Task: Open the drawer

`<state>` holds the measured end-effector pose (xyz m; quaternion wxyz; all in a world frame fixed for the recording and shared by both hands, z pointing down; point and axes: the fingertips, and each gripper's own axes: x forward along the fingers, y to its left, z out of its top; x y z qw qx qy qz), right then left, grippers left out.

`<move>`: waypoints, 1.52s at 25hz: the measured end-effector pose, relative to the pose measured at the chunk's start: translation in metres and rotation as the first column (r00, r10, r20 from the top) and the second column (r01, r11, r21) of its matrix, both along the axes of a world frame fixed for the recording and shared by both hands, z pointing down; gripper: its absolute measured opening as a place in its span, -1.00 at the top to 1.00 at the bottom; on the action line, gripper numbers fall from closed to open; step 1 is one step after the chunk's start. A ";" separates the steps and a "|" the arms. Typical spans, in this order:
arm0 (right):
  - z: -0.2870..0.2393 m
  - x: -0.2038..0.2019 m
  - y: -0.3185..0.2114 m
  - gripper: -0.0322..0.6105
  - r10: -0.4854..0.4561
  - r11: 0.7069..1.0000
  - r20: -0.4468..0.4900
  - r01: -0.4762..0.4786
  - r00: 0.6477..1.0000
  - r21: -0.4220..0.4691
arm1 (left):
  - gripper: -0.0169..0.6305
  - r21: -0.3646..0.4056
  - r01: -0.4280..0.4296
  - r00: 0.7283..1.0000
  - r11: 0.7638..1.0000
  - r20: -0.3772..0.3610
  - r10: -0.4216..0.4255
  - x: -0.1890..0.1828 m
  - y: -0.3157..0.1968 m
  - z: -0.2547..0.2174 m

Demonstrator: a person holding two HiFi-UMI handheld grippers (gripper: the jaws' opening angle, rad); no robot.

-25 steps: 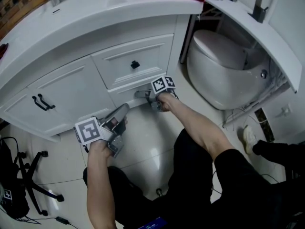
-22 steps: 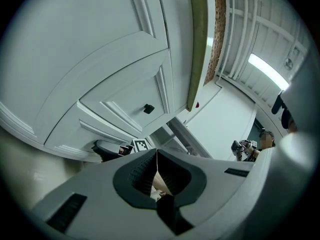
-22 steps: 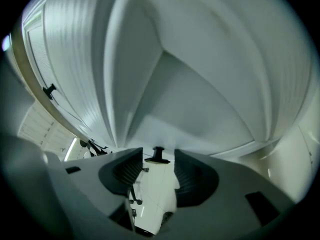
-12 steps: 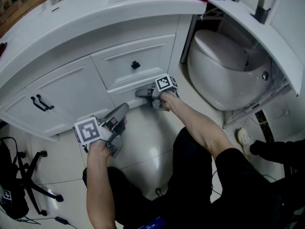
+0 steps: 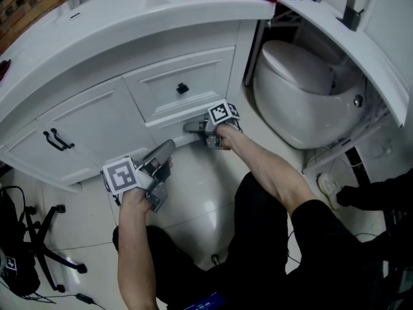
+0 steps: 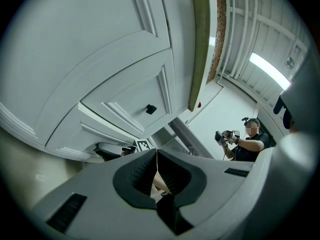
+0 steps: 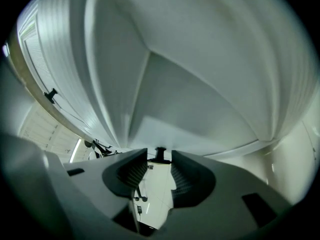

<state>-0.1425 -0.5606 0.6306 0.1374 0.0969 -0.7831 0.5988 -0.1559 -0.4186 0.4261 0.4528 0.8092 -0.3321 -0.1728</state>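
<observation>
Closing on the small black knob (image 7: 160, 153), the right gripper's (image 5: 191, 127) fingers have it between their tips and seem to press on its sides. That knob belongs to the lower drawer (image 5: 162, 130) of the white vanity (image 5: 84, 124). It sits low on the cabinet's right part, under the upper drawer (image 5: 193, 76) and left of the toilet (image 5: 303, 89). Its front looks flush with the cabinet, not yet pulled out. The left gripper (image 5: 168, 146) hangs idle nearer and to the left, fingers clenched on nothing, pointing at the cabinet.

On handling — the knob is hard, smooth and tiny, so the hold will likely slip off unless the fingers sit behind its head, on the stem close to the panel. The drawer itself is probably rigid wood on runners and moderately heavy. A straight, steady pull toward the near side should suit it better than a tug at an angle.
</observation>
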 end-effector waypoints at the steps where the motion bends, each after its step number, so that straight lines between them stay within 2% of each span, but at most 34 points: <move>1: 0.000 0.001 0.001 0.38 -0.005 1.000 -0.005 0.005 1.000 0.002 | 0.98 0.001 0.000 1.000 1.000 -0.001 0.000 0.000 0.000 0.000; 6: -0.001 0.003 0.009 0.38 -0.023 1.000 -0.025 0.023 0.999 0.014 | 0.98 -0.001 -0.001 1.000 1.000 -0.002 0.001 0.000 0.001 0.002; 12: -0.001 0.006 0.019 0.38 -0.028 0.999 -0.055 0.030 0.998 0.033 | 0.98 0.018 -0.025 0.998 1.000 0.049 0.024 0.008 0.008 -0.005; 14: -0.002 0.007 0.024 0.38 -0.034 0.998 -0.069 0.037 0.997 0.046 | 0.98 0.005 -0.026 0.999 1.000 0.039 0.026 0.011 0.011 -0.004; 17: -0.003 0.010 0.032 0.38 -0.047 0.997 -0.088 0.051 0.995 0.051 | 0.98 -0.027 -0.025 0.999 0.999 -0.029 0.024 0.015 0.016 0.000; 22: -0.002 0.016 0.044 0.38 -0.062 0.996 -0.111 0.069 0.992 0.059 | 0.98 0.016 -0.033 0.999 0.999 0.022 0.033 0.016 0.023 -0.011; 25: -0.002 0.018 0.048 0.38 -0.061 0.996 -0.122 0.069 0.991 0.063 | 0.98 0.003 -0.029 0.999 1.000 -0.015 0.030 0.017 0.028 -0.011; 31: -0.002 0.023 0.057 0.38 -0.056 0.996 -0.134 0.064 0.989 0.058 | 0.98 0.035 -0.037 0.999 0.999 0.033 0.036 0.018 0.034 -0.020; 38: -0.002 0.027 0.067 0.39 -0.058 0.996 -0.153 0.068 0.987 0.065 | 0.98 0.034 -0.043 0.999 0.998 0.020 0.043 0.023 0.042 -0.022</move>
